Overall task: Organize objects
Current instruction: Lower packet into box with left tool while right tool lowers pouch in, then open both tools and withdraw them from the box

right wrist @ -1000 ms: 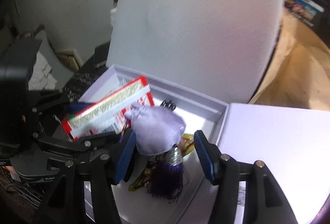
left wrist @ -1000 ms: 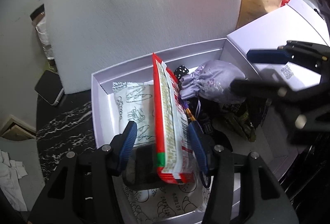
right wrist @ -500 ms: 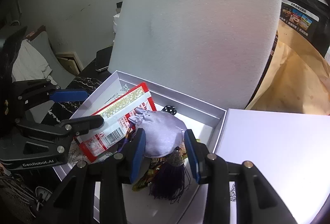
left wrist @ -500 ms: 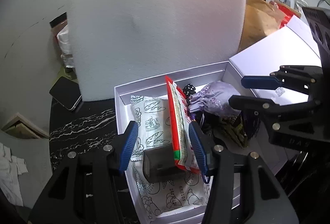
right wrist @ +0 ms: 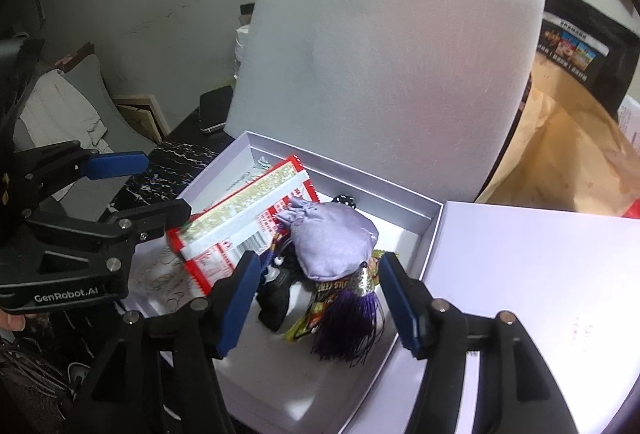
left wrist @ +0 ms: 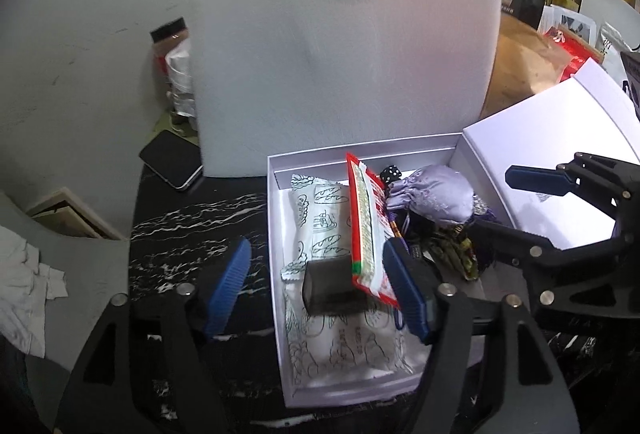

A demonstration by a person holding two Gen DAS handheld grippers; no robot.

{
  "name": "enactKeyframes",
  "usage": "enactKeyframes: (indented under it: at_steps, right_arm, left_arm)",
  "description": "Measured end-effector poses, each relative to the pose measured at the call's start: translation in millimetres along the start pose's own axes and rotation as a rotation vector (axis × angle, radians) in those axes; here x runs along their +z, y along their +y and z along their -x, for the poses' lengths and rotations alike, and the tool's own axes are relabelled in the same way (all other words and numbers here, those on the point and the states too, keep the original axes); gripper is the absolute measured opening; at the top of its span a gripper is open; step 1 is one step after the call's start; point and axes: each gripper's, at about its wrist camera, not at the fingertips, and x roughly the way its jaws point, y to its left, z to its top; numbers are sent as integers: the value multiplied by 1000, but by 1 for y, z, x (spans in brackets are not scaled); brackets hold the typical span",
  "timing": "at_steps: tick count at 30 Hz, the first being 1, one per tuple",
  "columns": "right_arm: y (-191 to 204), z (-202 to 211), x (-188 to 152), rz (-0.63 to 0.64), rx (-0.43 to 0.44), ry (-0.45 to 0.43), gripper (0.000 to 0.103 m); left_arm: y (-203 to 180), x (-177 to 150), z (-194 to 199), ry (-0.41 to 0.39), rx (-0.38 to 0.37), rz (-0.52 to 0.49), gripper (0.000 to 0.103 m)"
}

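An open white box [left wrist: 276, 218] [right wrist: 340, 172] holds a red snack packet [left wrist: 362, 226] [right wrist: 244, 222] on its edge, white bread-print packets [left wrist: 316, 218], a small black box [left wrist: 328, 286], a lilac pouch [left wrist: 436, 194] [right wrist: 332, 242] and a purple tassel [right wrist: 348, 322]. My left gripper [left wrist: 318, 290] [right wrist: 140, 190] hovers over the box's near left part. Its jaws are opening and no pad touches the red packet between them. My right gripper [right wrist: 318, 300] [left wrist: 516, 208] is just short of the pouch. Its jaws are opening too, with nothing gripped.
A big white foam sheet [left wrist: 344, 66] [right wrist: 384, 74] stands right behind the box. The box lid [right wrist: 540, 294] lies to the right, with a brown paper bag [right wrist: 560, 154] behind it. A phone [left wrist: 172, 162] rests on the black marble table [left wrist: 192, 226] at the left.
The left gripper let go of the red packet, opened, and rose and drew back. The right gripper narrowed around the pouch, then opened again and backed off a little.
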Motion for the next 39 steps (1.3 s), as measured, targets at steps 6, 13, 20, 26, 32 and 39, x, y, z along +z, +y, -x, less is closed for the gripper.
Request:
enactKeyframes:
  at_steps: [6,13,20,26,32,39]
  right_arm:
    - [14,28,-4,15,-30,-33,67]
    - [28,62,-12,14,-57,-67,68]
    - [42,98,-22,14,-73,-112,70]
    - [58,125,-33,22,-79,-140,70]
    - [75,147,-49,26,-81,-165,70]
    - [92,165,-74,28,-121,-180,70]
  left_arm:
    - [-3,-10,33,-14,27,14,78]
    - [-1,-27,73,-46,41,37,81]
    - [-1,-45,115,-93,53,58,83]
    - [-3,-63,149,-123,69,65,85]
    - [-4,-85,177,-146,84,83,88]
    - [-5,-114,192,-143,103,105,88]
